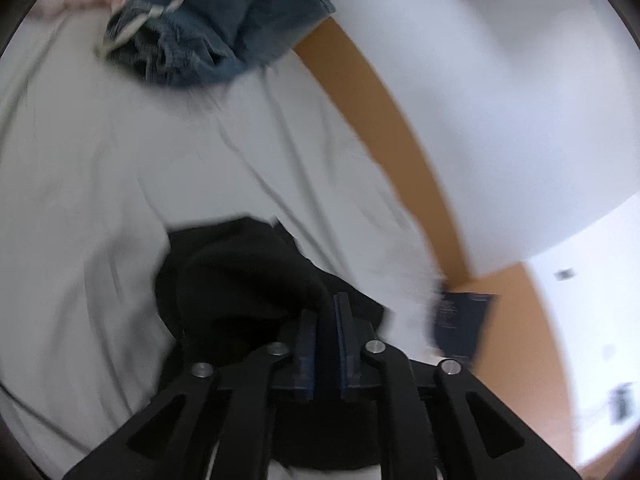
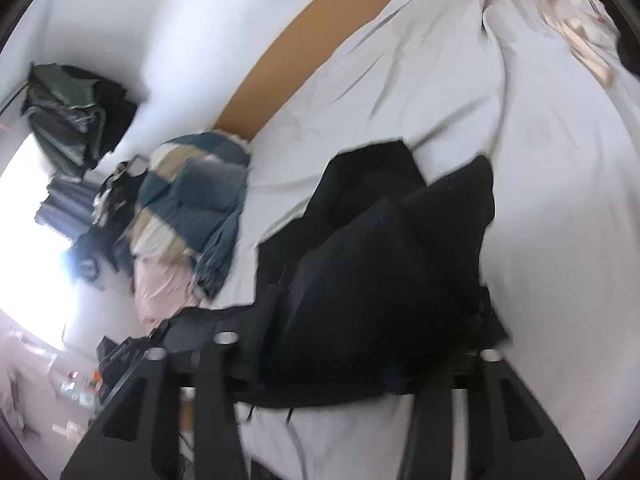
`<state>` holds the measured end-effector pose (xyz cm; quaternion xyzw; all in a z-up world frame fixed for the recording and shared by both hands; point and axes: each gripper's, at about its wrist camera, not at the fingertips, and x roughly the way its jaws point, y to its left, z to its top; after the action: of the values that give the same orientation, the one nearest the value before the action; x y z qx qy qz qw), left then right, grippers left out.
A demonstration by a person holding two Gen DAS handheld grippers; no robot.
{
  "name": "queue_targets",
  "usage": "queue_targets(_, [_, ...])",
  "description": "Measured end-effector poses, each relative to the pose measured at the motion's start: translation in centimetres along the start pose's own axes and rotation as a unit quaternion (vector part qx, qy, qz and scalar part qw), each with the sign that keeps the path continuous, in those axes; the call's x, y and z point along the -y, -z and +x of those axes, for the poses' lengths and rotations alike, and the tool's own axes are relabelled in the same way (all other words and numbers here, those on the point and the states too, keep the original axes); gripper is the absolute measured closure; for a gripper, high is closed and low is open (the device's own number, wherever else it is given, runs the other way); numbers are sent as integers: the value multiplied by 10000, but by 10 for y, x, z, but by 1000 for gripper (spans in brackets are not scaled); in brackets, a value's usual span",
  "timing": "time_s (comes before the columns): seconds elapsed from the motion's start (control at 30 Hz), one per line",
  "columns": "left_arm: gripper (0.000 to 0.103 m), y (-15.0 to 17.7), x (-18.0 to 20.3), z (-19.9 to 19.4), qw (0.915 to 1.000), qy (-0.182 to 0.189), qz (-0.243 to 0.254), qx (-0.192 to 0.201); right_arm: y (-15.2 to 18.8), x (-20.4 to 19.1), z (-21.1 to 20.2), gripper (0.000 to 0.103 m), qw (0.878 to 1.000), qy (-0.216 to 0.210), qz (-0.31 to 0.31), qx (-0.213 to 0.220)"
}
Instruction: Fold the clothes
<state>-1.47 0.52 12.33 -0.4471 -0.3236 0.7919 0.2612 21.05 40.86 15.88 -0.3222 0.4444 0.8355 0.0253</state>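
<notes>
Black crumpled cloth garment (image 2: 384,248) on the pale bedsheet (image 2: 400,92), bunched directly ahead of both tongs; left tongs (image 1: 328,312) nearly closed, pinching its edge; right tongs' state hidden under fabric, cannot tell; long axis unclear.

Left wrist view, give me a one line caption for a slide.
Left gripper shut on a black garment over a wrinkled white bedsheet, crumpled denim garment beyond.

garment (image 2: 372,264) on bedsheet (image 2: 400,92) | clothes pile (image 2: 192,200) to its left
</notes>
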Motion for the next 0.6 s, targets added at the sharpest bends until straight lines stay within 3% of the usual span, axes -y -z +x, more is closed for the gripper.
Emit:
queue_targets(0.03, [89, -5, -1, 15, 9997, -219, 106, 23, -9, 1, 9, 28, 10000, 19, 11, 0])
queue_targets(0.1, [86, -13, -6, 38, 9986, -476, 242, 31, -24, 2, 26, 17, 9998, 144, -1, 114])
queue_targets(0.2, [84, -13, -37, 37, 9991, -266, -95, 301, -27, 0, 17, 17, 9968, 303, -129, 732])
queue_targets(0.23, [75, -12, -46, 29, 9984, -179, -198, 495, -24, -3, 6, 15, 9937, 299, -239, 1055])
queue_targets(0.27, [56, -13, -48, 21, 9967, -315, -75, 746, -19, -9, -7, 11, 9881, 370, -451, 1420])
queue_targets(0.3, [48, -13, -51, 13, 9941, -448, 52, 991, -15, -15, -20, 4, 9806, 447, -672, 1786])
queue_targets(0.33, [39, -10, -45, 6, 9923, -494, 306, 1092, -7, -25, -20, 0, 9775, 421, -997, 1811])
queue_targets(0.4, [39, 1, -29, -3, 9870, -531, 921, 1206, 11, -46, -17, 0, 9691, 347, -1663, 1789])
queue_targets(0.47, [33, 20, -5, -7, 9753, -571, 1731, 1252, 28, -66, -15, 0, 9563, 272, -2321, 1759])
queue_targets(0.5, [32, 35, 9, -4, 9649, -639, 2232, 1228, 36, -77, -13, 0, 9482, 234, -2647, 1741])
queue_targets(0.6, [26, 74, 41, 19, 9336, -822, 3356, 949, 67, -89, 36, 0, 9408, 489, -3164, 1118])
